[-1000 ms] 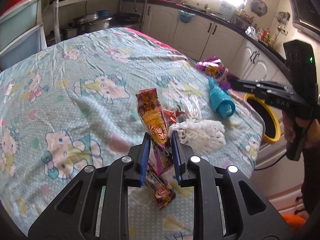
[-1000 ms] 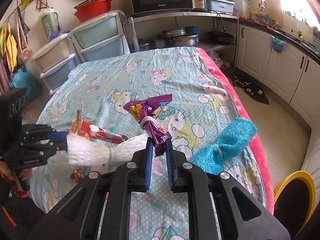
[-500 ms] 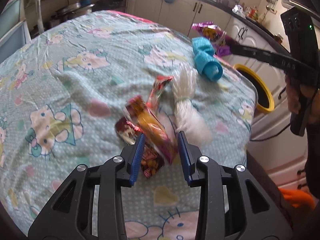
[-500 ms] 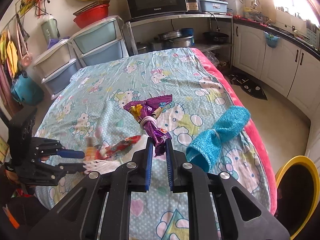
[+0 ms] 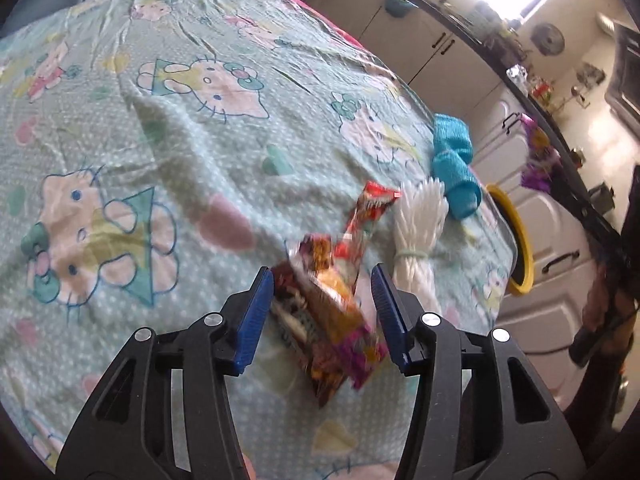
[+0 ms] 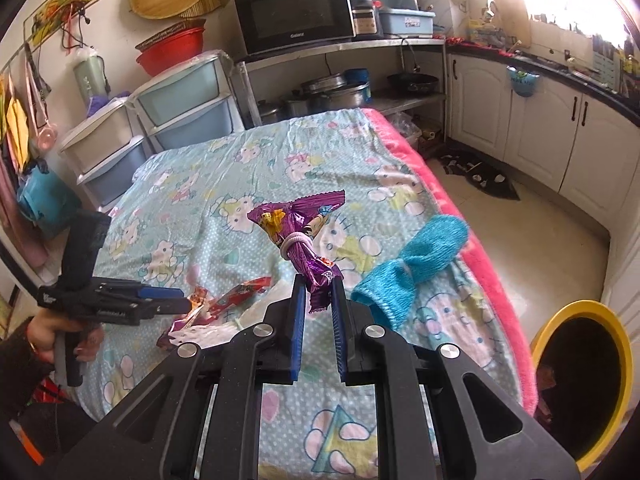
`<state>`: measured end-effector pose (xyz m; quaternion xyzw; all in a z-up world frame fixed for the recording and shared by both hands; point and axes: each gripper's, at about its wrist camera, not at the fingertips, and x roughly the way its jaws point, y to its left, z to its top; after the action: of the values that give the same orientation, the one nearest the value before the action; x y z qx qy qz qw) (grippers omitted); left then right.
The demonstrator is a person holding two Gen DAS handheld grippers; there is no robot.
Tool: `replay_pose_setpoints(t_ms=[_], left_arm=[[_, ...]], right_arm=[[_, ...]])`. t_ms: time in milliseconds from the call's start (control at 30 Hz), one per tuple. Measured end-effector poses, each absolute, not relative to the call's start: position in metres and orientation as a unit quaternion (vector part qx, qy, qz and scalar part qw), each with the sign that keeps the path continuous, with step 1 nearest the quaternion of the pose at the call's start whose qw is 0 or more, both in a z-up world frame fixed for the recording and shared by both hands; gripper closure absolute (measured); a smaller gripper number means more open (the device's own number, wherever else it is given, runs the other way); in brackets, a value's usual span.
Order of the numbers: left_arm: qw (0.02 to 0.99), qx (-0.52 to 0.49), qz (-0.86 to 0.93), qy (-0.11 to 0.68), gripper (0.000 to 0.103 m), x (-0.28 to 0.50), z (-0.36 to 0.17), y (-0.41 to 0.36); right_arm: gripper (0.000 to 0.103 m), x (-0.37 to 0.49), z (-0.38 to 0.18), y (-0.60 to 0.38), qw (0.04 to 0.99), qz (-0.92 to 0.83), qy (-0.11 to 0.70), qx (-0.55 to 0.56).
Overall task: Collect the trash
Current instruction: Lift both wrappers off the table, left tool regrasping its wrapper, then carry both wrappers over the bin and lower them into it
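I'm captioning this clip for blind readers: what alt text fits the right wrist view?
The right gripper holds a tied purple wrapper above a cartoon-print tablecloth. A blue rolled cloth lies right; a yellow-rimmed bin stands beyond.

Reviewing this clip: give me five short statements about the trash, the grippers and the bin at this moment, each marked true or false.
1. The right gripper is shut on the purple wrapper. True.
2. The left gripper clamps the orange wrapper. False: its jaws have just been opening and stand clear of the wrapper between them.
3. The blue cloth bundle lies in the yellow-rimmed bin. False: it lies on the sheet near the edge.
4. The white foam net is tied round its middle. True.
5. The bin stands on the bed. False: it stands on the floor beside it.
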<state>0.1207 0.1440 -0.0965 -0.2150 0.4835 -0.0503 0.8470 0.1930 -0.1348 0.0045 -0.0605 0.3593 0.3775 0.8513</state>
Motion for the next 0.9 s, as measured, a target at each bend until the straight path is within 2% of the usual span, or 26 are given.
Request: replay_pose_setpoints(t_ms=[67,133,200,233,267,433,900], left_arm=[[0.845,-0.217,-0.046,0.486,0.062,0.129,-0.098,0.144],[0.844,-0.220,-0.044,0.487,0.068,0.134,-0.099,0.144],[0.843,-0.214,-0.043,0.492,0.087,0.139,-0.101,0.142],[0.843,-0.212,-0.043,0.493,0.088,0.141,-0.101,0.142],[0.843,-0.210,-0.043,0.493,0.095,0.142,-0.101,0.141],[0.859,-0.191,-0.051,0.473,0.097,0.143,-0.083,0.137],[0.910,-0.139,-0.105,0.376,0.099,0.173,0.016,0.080]], right_arm=[[0.090,0.194,0.009,-0.139,0.855,0.374,0.355,-0.059],[0.090,0.194,0.014,-0.146,0.860,0.369,0.349,-0.053],[0.090,0.194,0.018,-0.151,0.865,0.364,0.343,-0.048],[0.090,0.194,0.020,-0.155,0.867,0.362,0.341,-0.046],[0.090,0.194,0.023,-0.158,0.869,0.360,0.338,-0.044],[0.090,0.195,0.033,-0.175,0.880,0.345,0.324,-0.033],[0.090,0.193,0.054,-0.242,0.912,0.288,0.292,0.004]])
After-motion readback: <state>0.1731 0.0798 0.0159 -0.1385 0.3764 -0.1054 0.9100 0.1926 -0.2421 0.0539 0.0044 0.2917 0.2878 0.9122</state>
